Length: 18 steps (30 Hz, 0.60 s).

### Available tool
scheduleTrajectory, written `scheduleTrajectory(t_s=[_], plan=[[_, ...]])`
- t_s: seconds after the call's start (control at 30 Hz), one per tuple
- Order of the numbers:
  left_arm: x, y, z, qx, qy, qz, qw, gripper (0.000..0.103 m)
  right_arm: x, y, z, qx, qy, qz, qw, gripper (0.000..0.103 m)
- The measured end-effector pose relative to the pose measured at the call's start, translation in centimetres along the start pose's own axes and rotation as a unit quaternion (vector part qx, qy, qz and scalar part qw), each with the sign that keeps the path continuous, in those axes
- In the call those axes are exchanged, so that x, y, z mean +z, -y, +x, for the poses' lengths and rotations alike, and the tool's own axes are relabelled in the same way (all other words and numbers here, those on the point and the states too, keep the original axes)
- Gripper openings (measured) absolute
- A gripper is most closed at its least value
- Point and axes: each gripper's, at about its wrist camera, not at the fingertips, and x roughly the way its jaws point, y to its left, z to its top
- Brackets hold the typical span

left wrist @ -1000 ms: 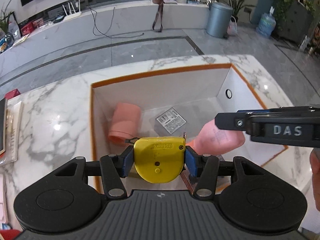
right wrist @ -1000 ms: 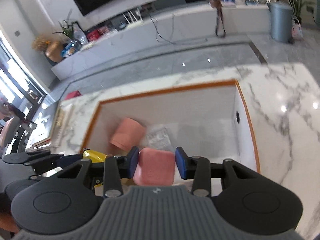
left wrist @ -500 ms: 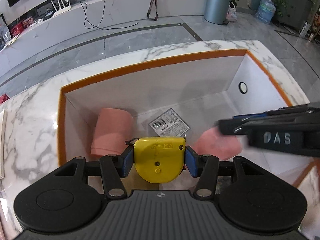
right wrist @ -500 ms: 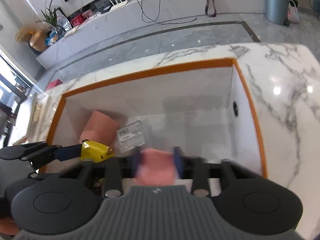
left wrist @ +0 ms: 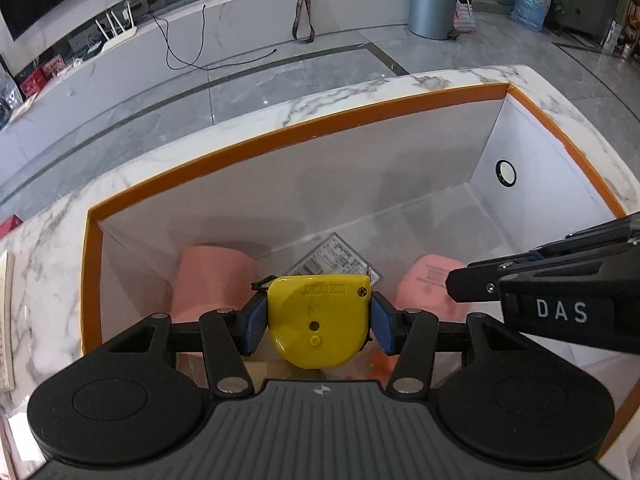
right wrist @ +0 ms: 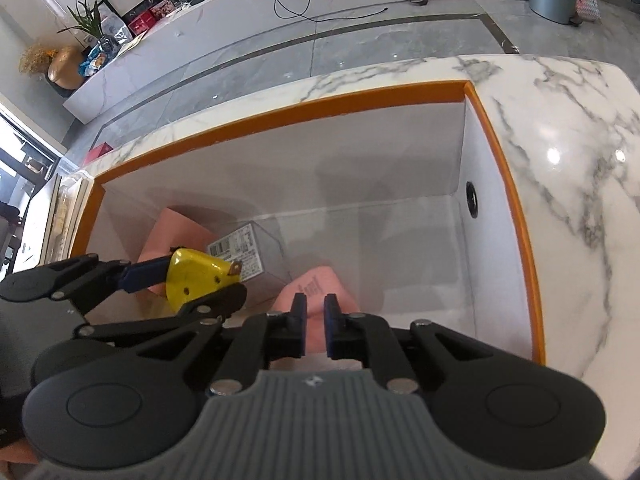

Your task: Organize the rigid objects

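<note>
Yellow tape measure [left wrist: 318,322] clamped in left fingers [left wrist: 256,322] — right fingers [right wrist: 298,322] together, empty — pink case [right wrist: 316,286] half-hidden behind.

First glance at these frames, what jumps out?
The yellow tape measure clamped in the left tongs, hanging over the orange-rimmed white box. Inside the box lie a pink cup at the left, a clear barcoded case mid-floor, and a pink block below the shut, empty right tongs.

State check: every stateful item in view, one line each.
Left gripper: shut on the yellow tape measure, above the box.
Right gripper: shut, holding nothing.
Orange-rimmed white box: open, no lid on.
Pink flat case: lying on the box floor.
Pink cylindrical cup: on its side in the box.
Clear labelled box: on the box floor.
</note>
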Motion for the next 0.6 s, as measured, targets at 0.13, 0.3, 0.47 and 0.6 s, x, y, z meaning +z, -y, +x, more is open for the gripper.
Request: scheduleTrajectory(t_s=[0.13,0.3,0.47,0.6], plan=[[0.4,0.4,0.4,0.013,0.004,0.006,0.9999,0.061,0.4,-0.5,0.2,-0.007,-0.002,-0.002,1.000,0.007],[0.6,0.9,0.6,0.030,0.013,0.018,0.9993,0.061,0.0,-0.8,0.1,-0.025,-0.009,-0.001,1.000,0.014],[0.9,0.3,1.1,0.013,0.011,-0.003,0.9999,0.061,-0.1,0.1,0.7,-0.032,-0.018,0.014,0.999,0.022],[1.0,-0.7,1.3,-0.010,0.009,-0.039,0.9992,0.062,-0.2,0.1,0.9,-0.027,-0.022,0.014,0.999,0.025]])
